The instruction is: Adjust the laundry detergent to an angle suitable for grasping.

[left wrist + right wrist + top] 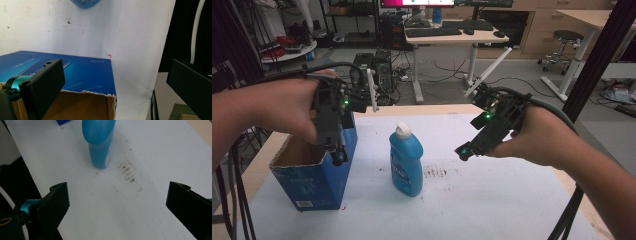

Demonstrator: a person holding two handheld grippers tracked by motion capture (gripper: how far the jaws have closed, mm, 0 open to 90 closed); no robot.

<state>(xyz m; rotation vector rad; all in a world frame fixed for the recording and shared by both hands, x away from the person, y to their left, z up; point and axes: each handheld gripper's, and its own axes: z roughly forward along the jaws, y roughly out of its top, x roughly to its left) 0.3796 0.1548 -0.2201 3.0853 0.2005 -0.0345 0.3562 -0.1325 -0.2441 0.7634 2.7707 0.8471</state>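
Two grippers were held wide open, nothing gripped
The left gripper (338, 156) was poised over the blue box (314, 172), the right gripper (463, 151) beside the blue bottle (406, 162)

Work surface: table (492, 200) with a white top, wood edge showing at far and right sides; dark smudge marks (435, 173) near centre. Floor (522, 80) grey, with loose cables trailing across it. Behind the table a desk (457, 37) with white legs, carrying two black keyboards (434, 32) and the lower edge of a monitor (417, 3). Two dark computer towers (374, 67) stand on the floor beside it. Far right — a black round stool (566, 36) on a white base, next to a pale wooden table (592, 17). Wood-fronted cabinets (552, 22) along the back wall. Left — a round white table (292, 50) with red items, and black shelving (349, 20). Lighting dim, even.
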